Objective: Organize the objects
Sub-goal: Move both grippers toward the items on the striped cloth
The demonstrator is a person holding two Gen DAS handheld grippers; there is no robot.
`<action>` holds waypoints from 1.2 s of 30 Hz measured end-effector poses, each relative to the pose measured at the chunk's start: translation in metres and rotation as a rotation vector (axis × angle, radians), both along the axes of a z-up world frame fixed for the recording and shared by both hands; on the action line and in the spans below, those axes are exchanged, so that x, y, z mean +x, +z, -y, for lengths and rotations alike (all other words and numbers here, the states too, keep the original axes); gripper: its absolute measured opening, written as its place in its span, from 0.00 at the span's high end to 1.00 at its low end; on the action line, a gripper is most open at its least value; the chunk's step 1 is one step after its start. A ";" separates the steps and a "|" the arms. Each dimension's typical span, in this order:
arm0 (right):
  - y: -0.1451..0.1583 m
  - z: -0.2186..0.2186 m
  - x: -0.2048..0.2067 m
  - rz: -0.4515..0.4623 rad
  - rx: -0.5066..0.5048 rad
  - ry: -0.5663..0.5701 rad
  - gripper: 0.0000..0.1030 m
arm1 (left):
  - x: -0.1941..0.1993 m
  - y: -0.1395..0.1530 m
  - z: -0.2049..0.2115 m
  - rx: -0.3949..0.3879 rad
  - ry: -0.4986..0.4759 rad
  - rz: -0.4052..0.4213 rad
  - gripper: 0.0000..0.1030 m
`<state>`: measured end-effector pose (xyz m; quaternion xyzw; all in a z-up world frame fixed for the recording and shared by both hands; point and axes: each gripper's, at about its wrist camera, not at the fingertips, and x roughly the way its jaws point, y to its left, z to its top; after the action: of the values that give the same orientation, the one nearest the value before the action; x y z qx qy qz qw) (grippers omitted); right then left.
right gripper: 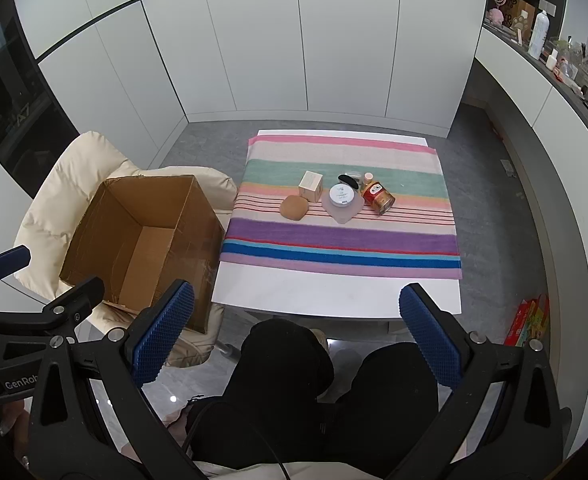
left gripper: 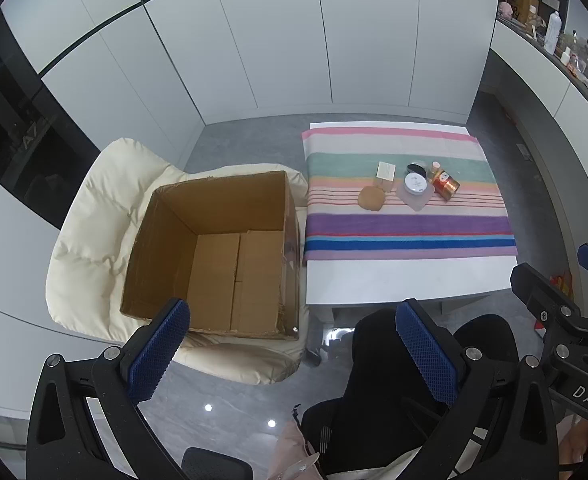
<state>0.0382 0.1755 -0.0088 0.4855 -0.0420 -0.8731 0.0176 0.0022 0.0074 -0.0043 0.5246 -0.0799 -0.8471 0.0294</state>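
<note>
Currently both my claws hang above my lap, short of the white table (right gripper: 334,292). My left claw (left gripper: 294,356) has its blue pads wide apart, gripping nothing; my right claw (right gripper: 296,338) is likewise spread and bare. A striped cloth (right gripper: 342,240) covers most of the tabletop. Clustered near its middle: a brown round pad (right gripper: 294,207), a small cream box (right gripper: 310,186) just behind it, a white-lidded jar (right gripper: 342,195) on a clear pouch, a black lid (right gripper: 348,181), and a red-and-gold can (right gripper: 378,197) lying tilted on its side. An open cardboard box (left gripper: 221,256) sits on the cream chair (left gripper: 93,220) left of the table, nothing visible inside.
</note>
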 end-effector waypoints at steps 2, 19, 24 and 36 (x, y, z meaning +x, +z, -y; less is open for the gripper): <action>0.000 0.000 0.000 -0.001 0.001 0.000 0.00 | 0.000 0.000 0.000 0.002 0.000 0.001 0.00; -0.005 -0.003 -0.001 0.009 -0.003 0.000 0.00 | -0.003 -0.005 -0.004 0.005 -0.008 0.018 0.00; -0.006 -0.003 -0.001 0.009 -0.003 0.000 0.00 | -0.003 -0.005 -0.004 0.008 -0.008 0.019 0.00; -0.004 -0.005 -0.001 -0.001 0.005 -0.008 0.00 | -0.007 -0.010 -0.009 0.054 -0.026 0.039 0.00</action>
<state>0.0370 0.1802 -0.0124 0.4851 -0.0418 -0.8734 0.0130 -0.0053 0.0164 -0.0139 0.5404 -0.0643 -0.8389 0.0029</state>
